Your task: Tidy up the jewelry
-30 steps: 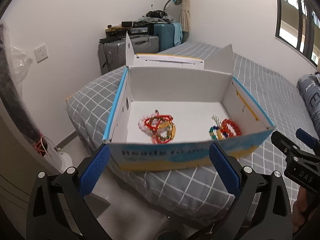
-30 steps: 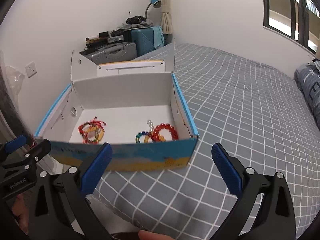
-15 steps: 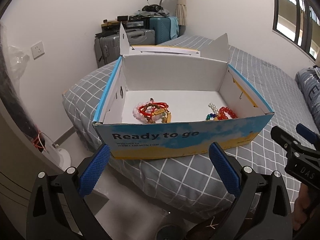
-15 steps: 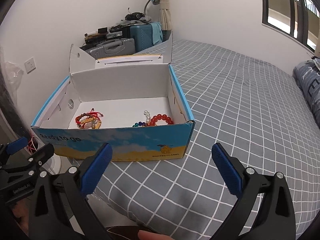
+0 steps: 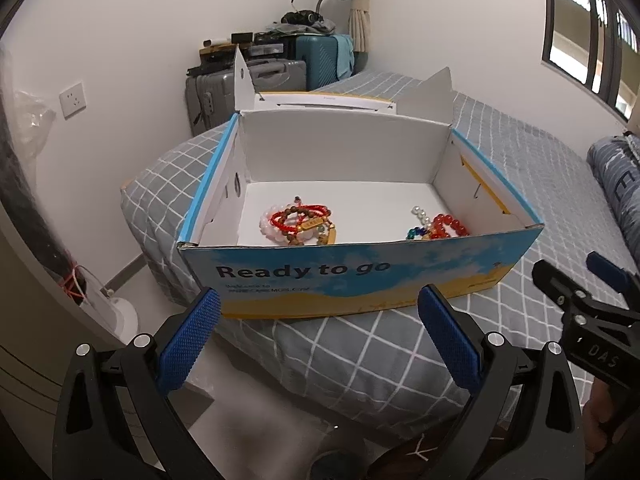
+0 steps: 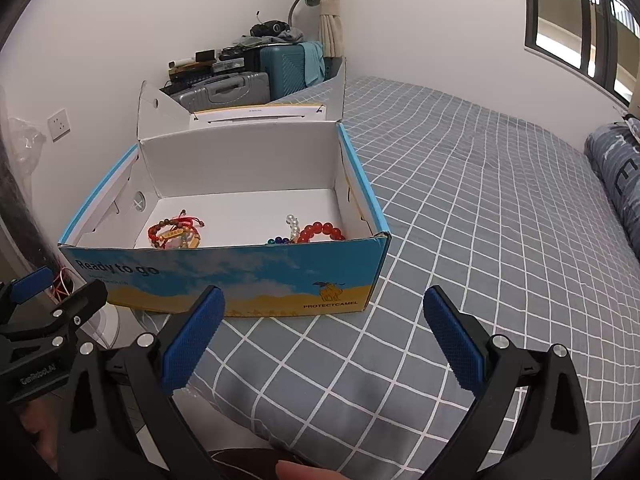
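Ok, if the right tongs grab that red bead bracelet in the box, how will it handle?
The red bead bracelet will probably sag limply, being strung beads. Its glossy round beads may slip. It touches the pearl strand, which might drag along.

Left gripper: jaws spread wide, nothing between the blue pads, fingers level and pointing forward.
Right gripper: jaws equally wide apart, empty, blue pads facing each other.
Relative position: the two sit side by side, well apart; each shows at the edge of the other's view, beyond the outer finger.
Person: a fingertip shows below the right gripper's fingers.
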Motion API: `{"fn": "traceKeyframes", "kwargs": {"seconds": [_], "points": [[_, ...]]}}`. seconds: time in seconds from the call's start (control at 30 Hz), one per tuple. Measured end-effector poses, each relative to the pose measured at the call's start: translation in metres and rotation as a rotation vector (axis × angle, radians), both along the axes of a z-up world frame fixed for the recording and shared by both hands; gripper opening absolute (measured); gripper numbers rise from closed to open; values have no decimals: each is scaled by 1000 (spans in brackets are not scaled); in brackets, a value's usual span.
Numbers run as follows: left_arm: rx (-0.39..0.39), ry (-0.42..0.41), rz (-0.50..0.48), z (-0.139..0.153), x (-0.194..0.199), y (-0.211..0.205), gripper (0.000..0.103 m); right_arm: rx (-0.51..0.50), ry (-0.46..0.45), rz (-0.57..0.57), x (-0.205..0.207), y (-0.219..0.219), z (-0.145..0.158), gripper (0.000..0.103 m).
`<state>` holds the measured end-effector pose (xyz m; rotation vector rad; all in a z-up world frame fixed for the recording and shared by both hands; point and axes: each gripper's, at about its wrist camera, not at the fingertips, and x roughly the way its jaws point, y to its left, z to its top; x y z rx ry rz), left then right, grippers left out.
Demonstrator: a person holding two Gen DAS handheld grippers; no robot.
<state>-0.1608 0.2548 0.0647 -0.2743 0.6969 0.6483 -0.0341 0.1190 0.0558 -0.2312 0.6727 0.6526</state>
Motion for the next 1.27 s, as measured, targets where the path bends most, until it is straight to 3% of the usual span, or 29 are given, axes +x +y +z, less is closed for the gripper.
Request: {"fn": "traceKeyframes", "kwargs": {"seconds": [0.37,1.1,1.27], "points": [[26,19,33,-2,3,1,97,-3,-1,1,0,-1,0,96],[-25,9,5,-2,6,3,97,-3,-1,0,1,-1,0,96],[-6,10,13,-1,5,2,97,-5,-2,1,1,-1,0,95]]}}
